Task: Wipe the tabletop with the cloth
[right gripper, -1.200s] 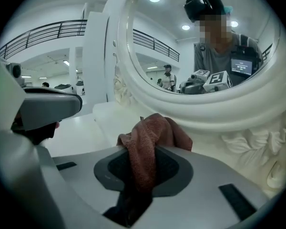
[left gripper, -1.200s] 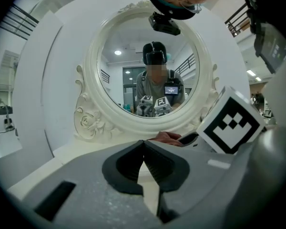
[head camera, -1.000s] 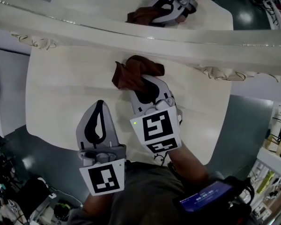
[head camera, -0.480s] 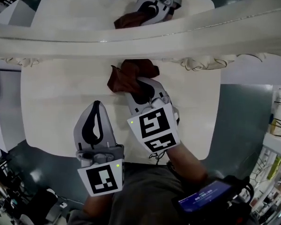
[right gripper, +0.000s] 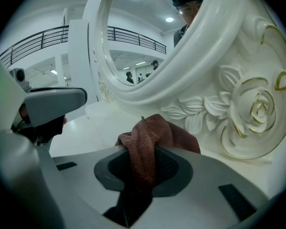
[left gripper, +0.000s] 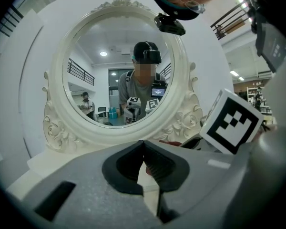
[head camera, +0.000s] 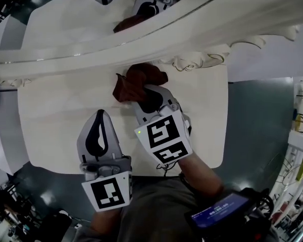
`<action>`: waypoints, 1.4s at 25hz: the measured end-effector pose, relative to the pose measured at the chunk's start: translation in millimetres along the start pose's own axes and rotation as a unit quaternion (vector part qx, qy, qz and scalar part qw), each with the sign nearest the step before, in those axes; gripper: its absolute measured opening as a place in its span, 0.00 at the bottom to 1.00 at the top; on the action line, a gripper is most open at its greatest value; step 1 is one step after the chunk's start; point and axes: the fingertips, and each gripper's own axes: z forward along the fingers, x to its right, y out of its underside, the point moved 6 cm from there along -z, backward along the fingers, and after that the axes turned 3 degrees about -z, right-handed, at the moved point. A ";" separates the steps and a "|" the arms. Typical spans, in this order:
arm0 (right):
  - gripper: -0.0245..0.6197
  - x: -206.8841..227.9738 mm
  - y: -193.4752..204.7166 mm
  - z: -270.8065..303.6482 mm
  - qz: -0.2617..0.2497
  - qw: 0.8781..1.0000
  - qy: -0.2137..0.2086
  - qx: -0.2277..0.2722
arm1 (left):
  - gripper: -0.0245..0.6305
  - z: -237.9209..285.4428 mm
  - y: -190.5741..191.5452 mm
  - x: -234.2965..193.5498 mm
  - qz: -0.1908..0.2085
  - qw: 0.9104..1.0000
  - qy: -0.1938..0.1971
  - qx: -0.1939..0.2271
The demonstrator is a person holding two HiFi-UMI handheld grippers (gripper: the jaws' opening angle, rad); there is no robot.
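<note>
Right gripper is clamped on the brown cloth, bunched on the tabletop just beside the mirror frame. Left gripper sits near-left, jaws together, empty.

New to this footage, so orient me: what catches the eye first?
A reddish-brown cloth stands out against the white tabletop, pinched in the right gripper at the foot of an ornate white mirror. The mirror's carved frame spans the back of the tabletop. The left gripper is shut and empty, beside the right.
</note>
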 end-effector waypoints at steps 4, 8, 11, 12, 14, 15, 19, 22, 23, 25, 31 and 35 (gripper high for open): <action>0.16 31.7 18.9 -18.8 0.014 1.000 0.016 -0.001 | 0.06 12.7 -3.6 36.0 0.008 1.000 0.020 0.005; 0.16 45.2 28.6 -30.3 0.025 0.999 0.025 -0.002 | 0.06 18.5 -7.7 53.7 0.017 0.999 0.036 0.008; 0.16 53.3 34.7 -31.7 0.029 0.999 0.036 -0.003 | 0.06 25.1 -6.2 58.2 0.025 0.998 0.047 0.012; 0.16 55.8 36.1 -30.8 0.028 0.999 0.040 -0.003 | 0.06 27.9 -4.7 58.5 0.027 0.998 0.052 0.012; 0.16 61.0 39.8 -32.0 0.031 0.998 0.048 -0.003 | 0.06 32.9 -3.5 62.6 0.031 0.997 0.064 0.013; 0.16 64.3 42.2 -34.9 0.034 0.998 0.052 -0.002 | 0.06 35.4 -4.4 66.9 0.034 0.997 0.070 0.015; 0.16 75.6 49.1 -44.0 0.049 0.997 0.061 0.000 | 0.06 46.5 -8.3 83.7 0.042 0.994 0.094 0.021; 0.16 80.0 52.3 -49.5 0.057 0.996 0.068 -0.001 | 0.06 51.4 -8.9 92.8 0.047 0.993 0.110 0.018; 0.16 82.8 54.2 -53.0 0.060 0.996 0.072 -0.001 | 0.06 52.4 -9.8 96.1 0.049 0.992 0.115 0.018; 0.16 89.6 59.0 -59.9 0.066 0.995 0.081 -0.002 | 0.06 54.8 -11.0 102.6 0.050 0.991 0.123 0.019; 0.16 108.0 76.1 -78.5 0.088 0.990 0.108 -0.003 | 0.06 59.6 -12.1 125.6 0.059 0.987 0.151 0.022; 0.16 120.2 90.1 -96.6 0.109 0.985 0.134 -0.006 | 0.06 60.3 -15.6 141.8 0.065 0.983 0.171 0.026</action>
